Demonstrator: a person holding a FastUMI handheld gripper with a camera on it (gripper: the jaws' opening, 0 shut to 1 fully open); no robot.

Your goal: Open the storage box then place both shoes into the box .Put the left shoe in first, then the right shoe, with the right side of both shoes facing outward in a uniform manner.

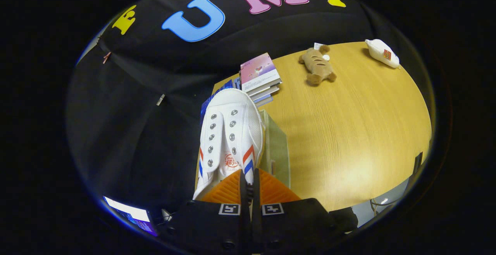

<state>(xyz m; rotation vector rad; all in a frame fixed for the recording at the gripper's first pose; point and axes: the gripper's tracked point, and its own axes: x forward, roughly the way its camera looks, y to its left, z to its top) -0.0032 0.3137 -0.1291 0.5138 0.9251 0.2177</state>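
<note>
A white canvas shoe (228,131) with metal eyelets and red and blue side stripes hangs in the air, toe pointing away from me. My gripper (250,187) is shut on the shoe, both fingers pinching the edge of its collar by the right-side stripes. Just under and right of the shoe stands the clear storage box (276,146) at the table's corner; I cannot tell whether its lid is up. The shoe's heel is hidden behind my fingers.
A stack of books (259,77) lies beyond the shoe at the edge of the wooden table (348,131). A brown plush toy (317,66) and a white bottle (383,53) lie farther back. A lit screen (130,213) glows low beside my fingers.
</note>
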